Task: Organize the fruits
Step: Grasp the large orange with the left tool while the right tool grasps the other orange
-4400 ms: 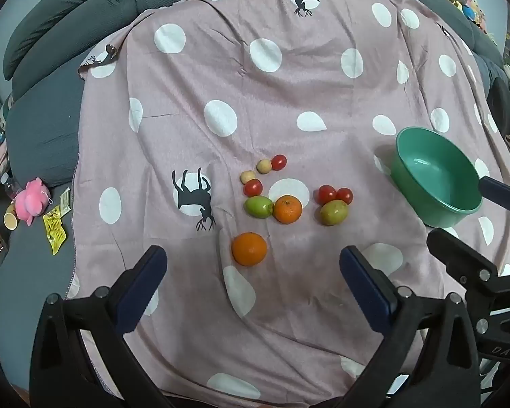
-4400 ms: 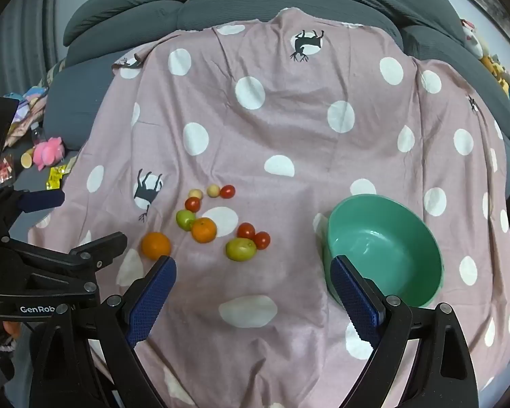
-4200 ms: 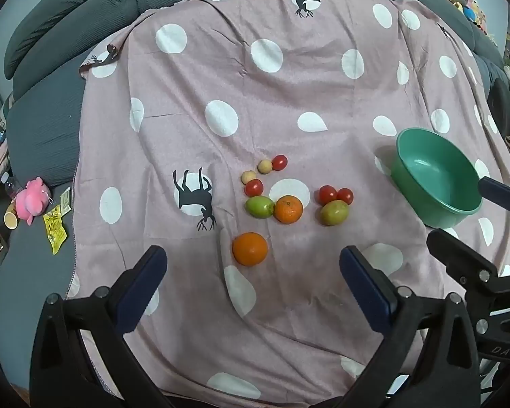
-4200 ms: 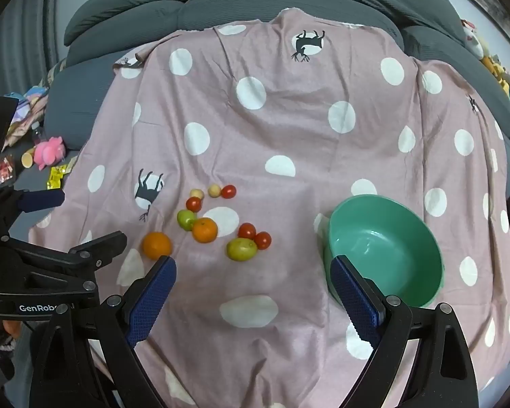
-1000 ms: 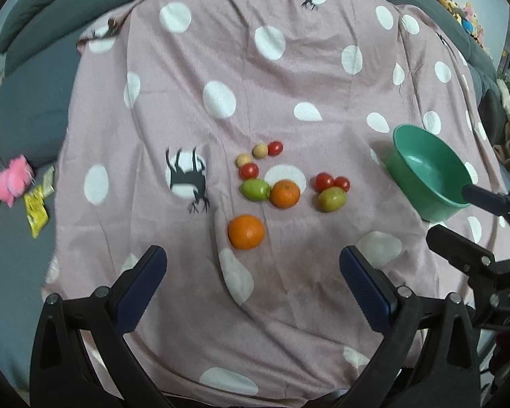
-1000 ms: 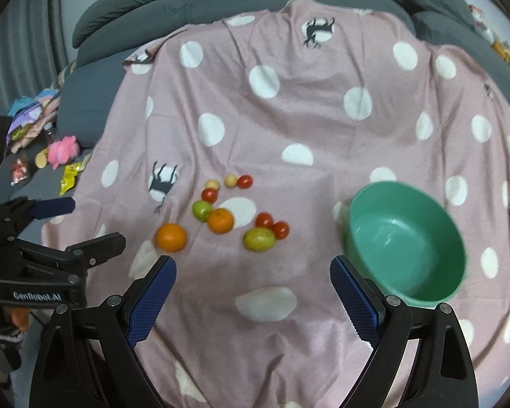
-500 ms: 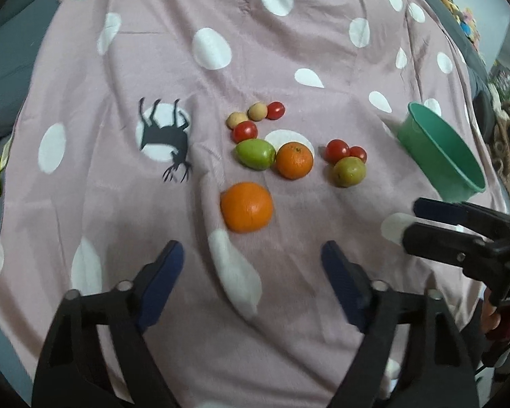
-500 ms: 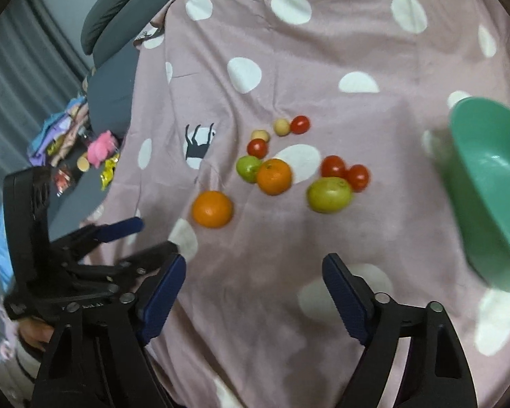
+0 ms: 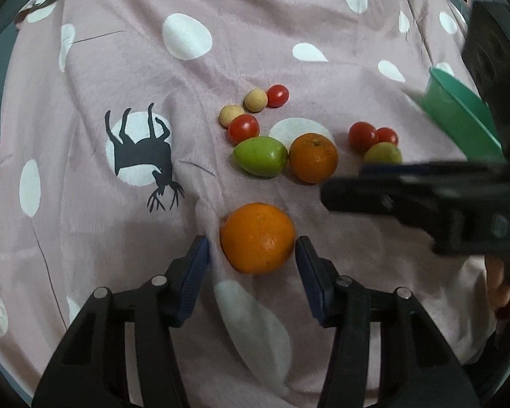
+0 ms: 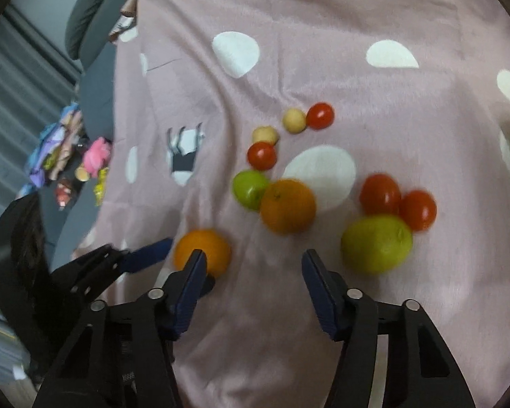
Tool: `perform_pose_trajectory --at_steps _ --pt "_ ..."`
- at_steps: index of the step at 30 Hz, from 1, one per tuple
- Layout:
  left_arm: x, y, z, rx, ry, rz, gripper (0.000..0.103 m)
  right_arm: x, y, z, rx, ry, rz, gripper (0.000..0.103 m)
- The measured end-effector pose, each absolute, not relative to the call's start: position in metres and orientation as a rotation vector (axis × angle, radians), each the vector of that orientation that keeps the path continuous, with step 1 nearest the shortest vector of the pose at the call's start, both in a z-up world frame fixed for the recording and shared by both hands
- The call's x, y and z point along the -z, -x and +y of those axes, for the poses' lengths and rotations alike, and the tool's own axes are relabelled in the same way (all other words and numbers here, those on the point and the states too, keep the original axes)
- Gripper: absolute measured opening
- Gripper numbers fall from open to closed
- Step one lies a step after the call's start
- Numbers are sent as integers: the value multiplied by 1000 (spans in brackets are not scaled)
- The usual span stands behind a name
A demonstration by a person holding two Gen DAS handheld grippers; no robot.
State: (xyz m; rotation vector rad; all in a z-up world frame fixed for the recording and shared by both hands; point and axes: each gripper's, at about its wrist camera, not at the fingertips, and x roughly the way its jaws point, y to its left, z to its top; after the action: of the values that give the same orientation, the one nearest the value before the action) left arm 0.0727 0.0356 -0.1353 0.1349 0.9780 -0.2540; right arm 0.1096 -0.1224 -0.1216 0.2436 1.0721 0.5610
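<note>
A large orange (image 9: 257,238) lies on the pink dotted cloth (image 9: 187,78). My left gripper (image 9: 251,253) straddles it with jaws closing; a thin gap still shows at the left pad (image 9: 200,258). My right gripper (image 10: 253,267) is open and closing over bare cloth, nothing between its fingers. Just ahead of it sits a smaller orange (image 10: 288,205) touching a green fruit (image 10: 250,188). A yellow-green fruit (image 10: 375,243) lies to its right beside two red tomatoes (image 10: 380,193). The green bowl (image 9: 459,119) stands at the right edge, partly hidden by the right gripper's body (image 9: 425,193).
Two tan balls (image 9: 255,99) and two more tomatoes (image 9: 244,128) lie behind the green fruit. Toys and packets (image 10: 95,156) sit on the grey sofa (image 10: 91,10) left of the cloth. A person's hand (image 9: 496,289) shows at the right.
Both grippers came down close to the fruit and their jaws narrowed. The left now flanks the large orange. The right swung left, and the bowl left its view.
</note>
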Motion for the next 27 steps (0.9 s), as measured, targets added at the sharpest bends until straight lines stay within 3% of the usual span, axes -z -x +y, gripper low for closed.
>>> perform_pose_trajectory --at_steps 9,11,21,27 --pt "137 -87 39 259 -134 972 53 128 -145 -99 -487 -36 1085 52" --pt "136 -85 45 257 -85 958 55 131 -148 -98 -481 -15 1091 45" --pt "116 -63 40 323 -109 810 52 127 -142 -124 -515 -120 1071 43" --pt "137 -77 24 324 -199 905 51 128 -140 -123 -537 -148 1075 43"
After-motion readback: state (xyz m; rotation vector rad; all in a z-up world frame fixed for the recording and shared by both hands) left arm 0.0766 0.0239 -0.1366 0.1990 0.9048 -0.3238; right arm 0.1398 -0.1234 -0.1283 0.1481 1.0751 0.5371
